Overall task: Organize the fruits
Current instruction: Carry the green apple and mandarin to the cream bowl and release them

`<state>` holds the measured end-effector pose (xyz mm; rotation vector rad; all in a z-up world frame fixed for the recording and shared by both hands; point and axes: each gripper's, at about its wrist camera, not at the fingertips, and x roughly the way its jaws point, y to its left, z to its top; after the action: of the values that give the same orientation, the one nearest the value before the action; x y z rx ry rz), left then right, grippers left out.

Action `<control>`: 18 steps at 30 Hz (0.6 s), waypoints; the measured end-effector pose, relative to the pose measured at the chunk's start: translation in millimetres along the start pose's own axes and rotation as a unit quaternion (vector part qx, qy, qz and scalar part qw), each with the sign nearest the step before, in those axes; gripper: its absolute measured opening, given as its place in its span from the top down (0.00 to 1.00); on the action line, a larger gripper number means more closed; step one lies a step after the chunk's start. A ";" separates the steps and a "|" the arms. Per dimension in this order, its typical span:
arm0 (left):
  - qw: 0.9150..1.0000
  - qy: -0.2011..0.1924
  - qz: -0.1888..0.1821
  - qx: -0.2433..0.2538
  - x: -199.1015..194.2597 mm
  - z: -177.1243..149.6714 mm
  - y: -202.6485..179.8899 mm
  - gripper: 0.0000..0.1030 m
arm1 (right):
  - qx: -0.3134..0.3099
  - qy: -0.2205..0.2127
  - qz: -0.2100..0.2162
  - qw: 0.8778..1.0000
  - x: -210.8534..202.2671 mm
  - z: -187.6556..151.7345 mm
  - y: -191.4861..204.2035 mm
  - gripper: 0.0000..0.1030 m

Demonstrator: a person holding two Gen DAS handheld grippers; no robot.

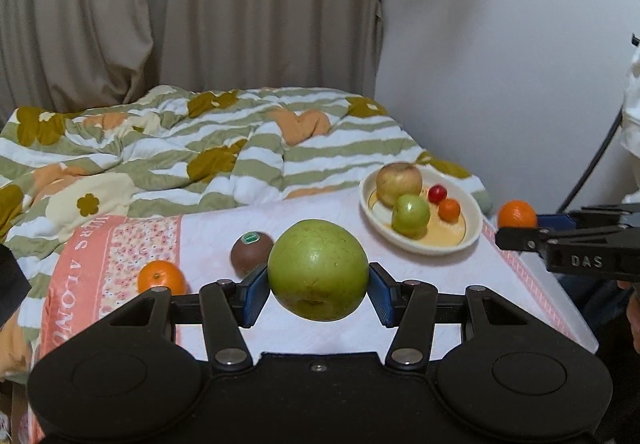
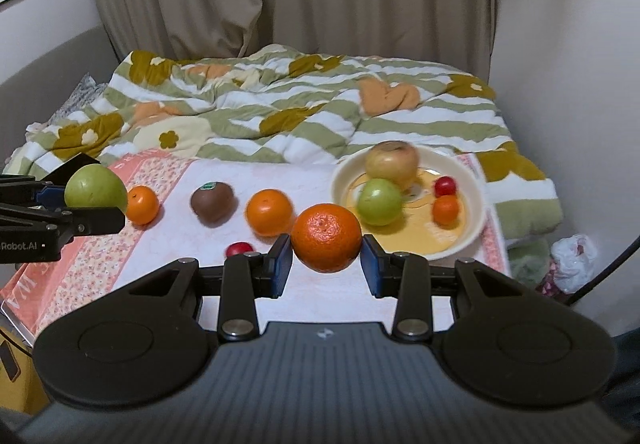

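Left wrist view: a big green apple [image 1: 318, 270] sits clamped in the left gripper [image 1: 318, 284] above the white cloth [image 1: 320, 336]; the right gripper [image 2: 326, 264] pinches an orange [image 2: 326, 237] beside the cream bowl [image 2: 476, 204] of fruit.

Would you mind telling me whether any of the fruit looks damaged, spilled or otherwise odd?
Nothing stands out. The bowl sits upright with four fruits inside, the loose kiwi and oranges rest intact on the mat, and nothing has spilled.
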<state>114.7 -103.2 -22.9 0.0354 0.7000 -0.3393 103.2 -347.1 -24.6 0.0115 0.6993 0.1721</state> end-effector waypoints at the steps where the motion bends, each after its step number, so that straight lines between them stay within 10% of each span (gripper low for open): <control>1: 1.000 -0.001 0.004 -0.005 1.2 1.3 -8.0 0.45 | -0.002 -0.001 0.003 1.000 -3.1 1.0 -8.4 0.49; 18: 0.999 -0.008 0.027 -0.029 55.5 30.7 -114.9 0.45 | -0.036 0.002 0.023 0.999 10.8 17.1 -124.8 0.49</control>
<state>136.9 -232.6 -25.4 -0.0028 0.6911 -0.2667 141.4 -467.6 -26.9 -0.0412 0.6970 0.2418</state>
